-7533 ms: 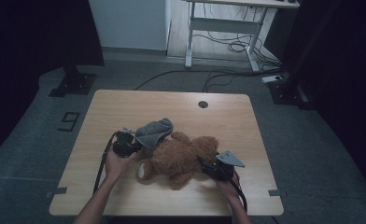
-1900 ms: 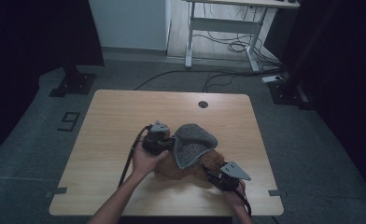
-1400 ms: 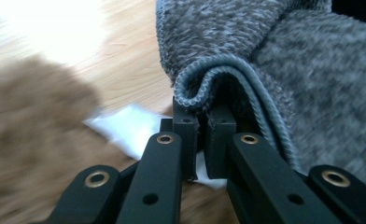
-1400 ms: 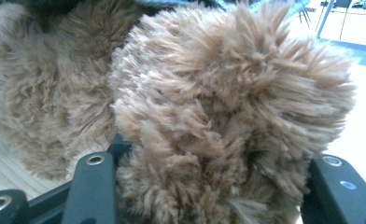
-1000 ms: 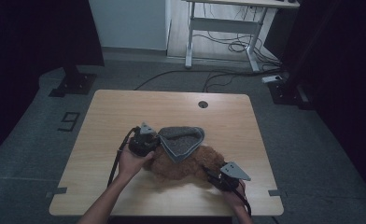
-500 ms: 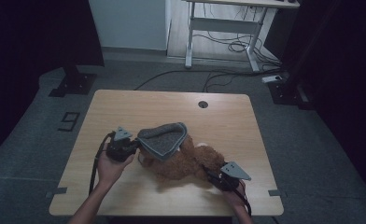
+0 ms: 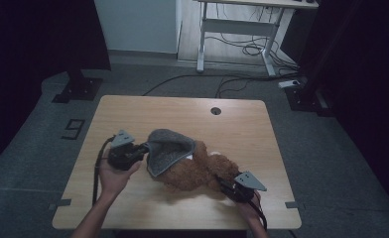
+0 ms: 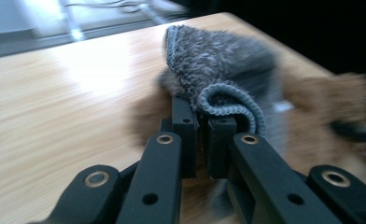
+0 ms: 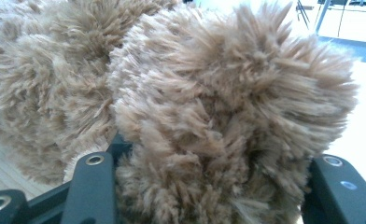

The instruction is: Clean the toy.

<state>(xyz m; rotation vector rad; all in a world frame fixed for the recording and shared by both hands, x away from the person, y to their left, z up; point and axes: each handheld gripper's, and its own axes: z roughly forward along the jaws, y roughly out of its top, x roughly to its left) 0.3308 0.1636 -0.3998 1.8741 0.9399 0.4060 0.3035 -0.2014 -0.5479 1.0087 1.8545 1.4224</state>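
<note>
Right gripper (image 7: 228,187), near front edge of table (image 7: 262,129): jaws clamped on plush bear (image 7: 197,171). Left gripper (image 7: 142,150), toward left edge: jaws closed on rim of grey knit hat (image 7: 166,151), apparently over the bear's head. Advice: hold bear firmly, draw rim evenly.

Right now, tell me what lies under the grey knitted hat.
The brown teddy bear lies partly under the grey knitted hat, whose rim the left gripper pinches. Its covered part is hidden.

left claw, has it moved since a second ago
Yes. The left claw, shut on the grey hat's rim, has gone left, away from the table's round hole, pulling the hat along.
</note>
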